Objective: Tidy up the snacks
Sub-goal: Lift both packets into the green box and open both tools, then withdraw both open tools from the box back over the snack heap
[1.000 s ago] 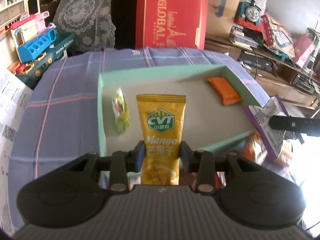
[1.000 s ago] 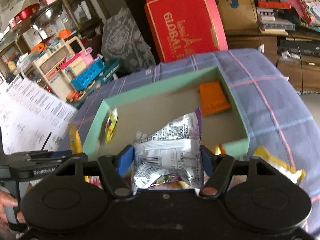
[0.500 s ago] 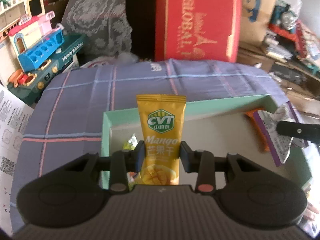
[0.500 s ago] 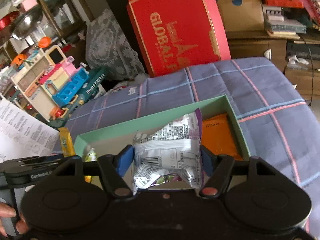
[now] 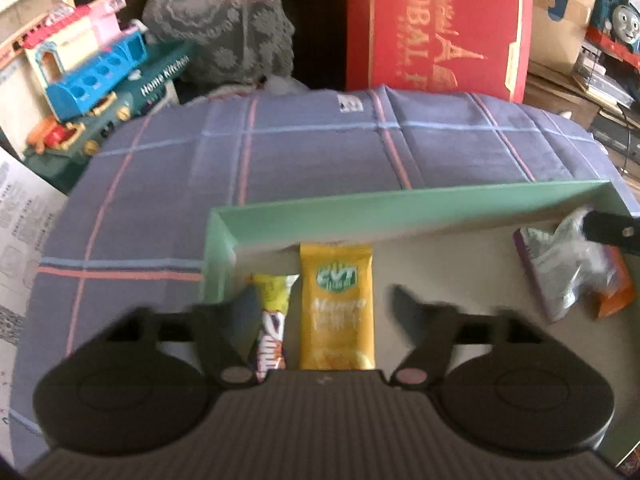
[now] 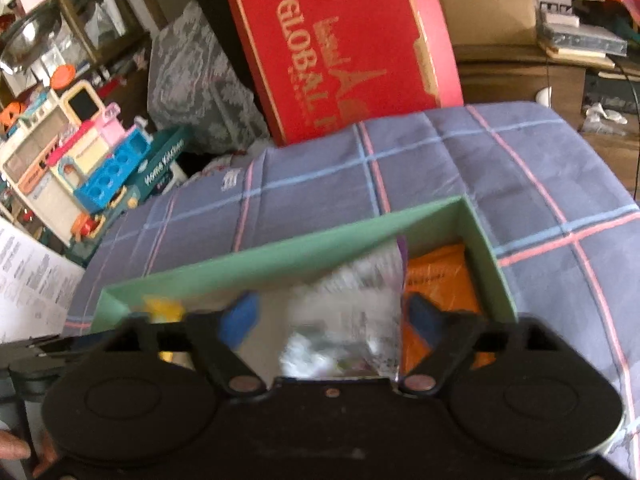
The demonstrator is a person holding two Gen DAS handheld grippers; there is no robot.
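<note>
Green box [image 5: 400,210]: one
Snack packets in box: four – one yellow mango packet [image 5: 337,312], one yellow-and-purple bar wrapper [image 5: 272,328], one silver-and-purple packet [image 5: 560,268], one orange packet [image 5: 618,294]
Red gift box [image 5: 436,28] behind table: one
Toy kitchen set [image 5: 84,76]: one
Checked cloth [image 5: 320,152]: one
Printed paper sheet [image 6: 28,280]: one
Blue toy train [image 5: 622,26]: one
</note>
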